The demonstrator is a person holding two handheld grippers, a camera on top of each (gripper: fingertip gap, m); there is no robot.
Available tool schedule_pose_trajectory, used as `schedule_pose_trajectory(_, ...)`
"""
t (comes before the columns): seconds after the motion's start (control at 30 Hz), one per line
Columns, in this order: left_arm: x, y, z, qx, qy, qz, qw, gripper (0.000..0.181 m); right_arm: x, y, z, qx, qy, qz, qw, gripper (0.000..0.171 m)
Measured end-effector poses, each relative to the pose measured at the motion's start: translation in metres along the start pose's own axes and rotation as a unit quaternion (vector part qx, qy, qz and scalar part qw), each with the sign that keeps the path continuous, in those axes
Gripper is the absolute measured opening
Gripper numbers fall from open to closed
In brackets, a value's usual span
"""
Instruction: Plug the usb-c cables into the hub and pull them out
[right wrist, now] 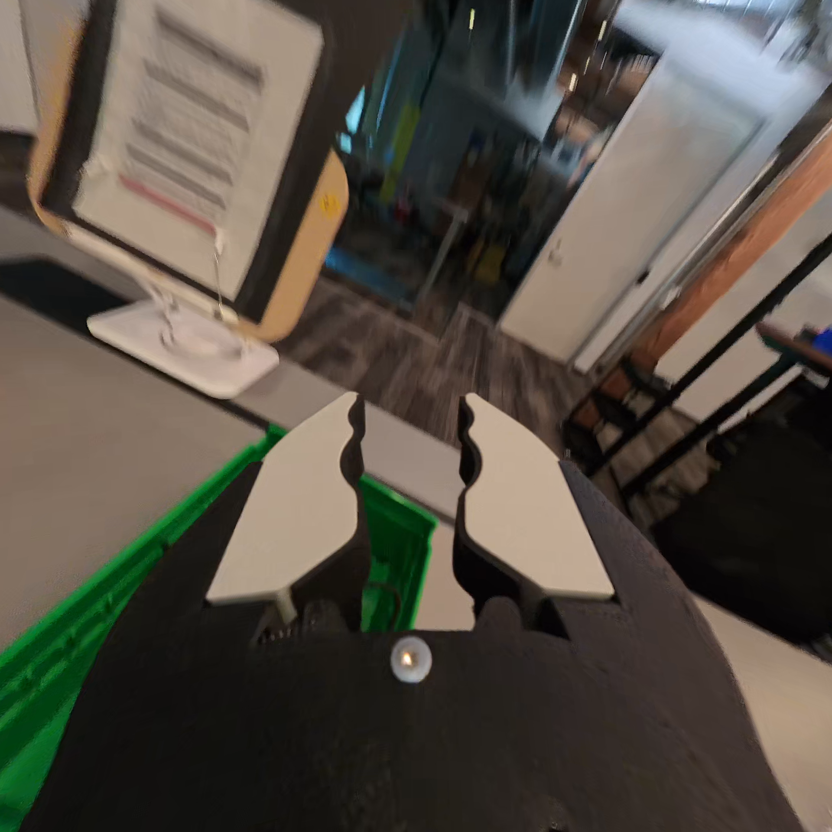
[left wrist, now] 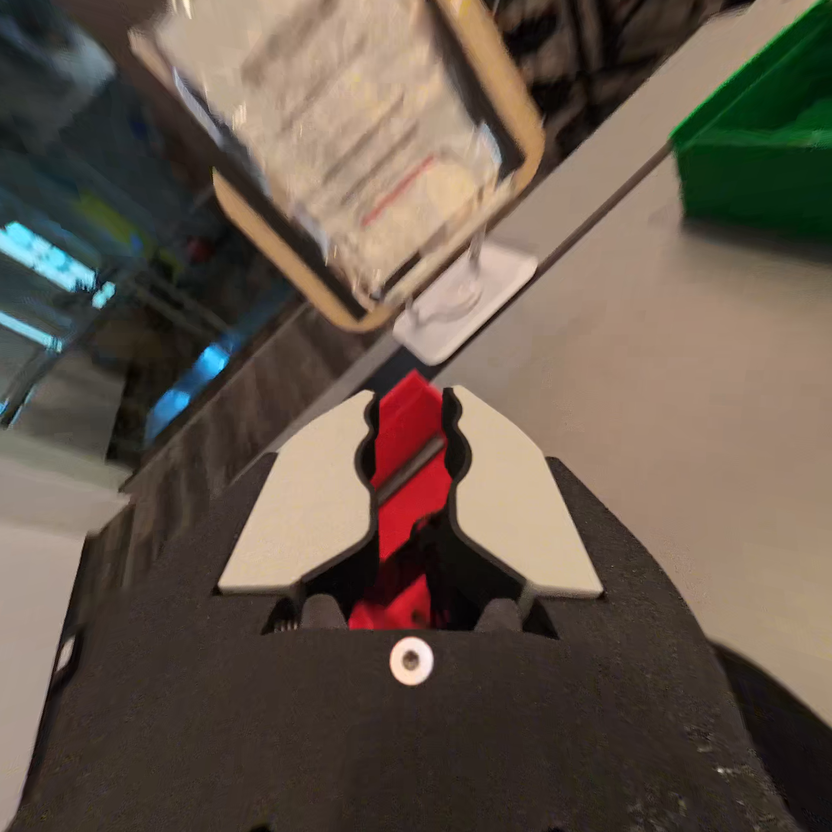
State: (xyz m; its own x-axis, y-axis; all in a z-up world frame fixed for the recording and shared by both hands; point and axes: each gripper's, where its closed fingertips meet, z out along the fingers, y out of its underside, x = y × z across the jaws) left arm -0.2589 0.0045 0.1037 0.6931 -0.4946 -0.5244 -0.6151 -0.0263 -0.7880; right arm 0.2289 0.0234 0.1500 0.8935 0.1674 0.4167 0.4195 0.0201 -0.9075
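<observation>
Left tongs (left wrist: 409, 407) pinch a red plastic block (left wrist: 407, 454) with a dark slot, likely the hub holder; right tongs (right wrist: 409, 412) hang spread and empty over the green plastic bin (right wrist: 396, 531) on the grey bench (right wrist: 90, 432). No usb-c cables visible, so probably setup or between plugs; next needs finding a cable. Framed sign on white stand (right wrist: 180, 148) sits beyond.

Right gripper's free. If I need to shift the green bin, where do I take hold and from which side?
Grip the green bin by its thin end wall at the rim, from above, one finger inside, one outside. It is open-topped and lies just below the open right gripper; its body looks too wide to span.
</observation>
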Motion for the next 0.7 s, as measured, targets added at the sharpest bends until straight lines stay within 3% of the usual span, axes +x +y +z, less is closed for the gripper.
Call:
schedule_pose_trajectory(0.03,-0.004,0.018,-0.001,-0.035,-0.002,-0.007,0.999,0.026,-0.006,-0.016,0.000,0.033,-0.002,-0.003,0.999,0.041)
schedule_pose_trajectory(0.17,-0.003,0.096,-0.001,-0.206,0.032,-0.071,0.975,0.021,-0.028,-0.056,0.000,0.115,0.007,-0.036,0.993,0.043)
schedule_pose_trajectory(0.27,-0.009,0.144,0.001,-0.311,0.029,-0.093,0.945,0.020,-0.045,-0.064,0.005,0.119,-0.009,-0.054,0.991,0.044)
schedule_pose_trajectory(0.43,-0.002,0.183,0.020,-0.361,0.077,-0.133,0.920,0.019,-0.053,-0.060,0.014,0.100,-0.014,-0.070,0.992,0.044)
schedule_pose_trajectory(0.7,0.022,0.210,0.048,-0.376,0.159,-0.163,0.898,0.032,-0.052,-0.055,0.018,0.087,-0.014,-0.076,0.993,0.044)
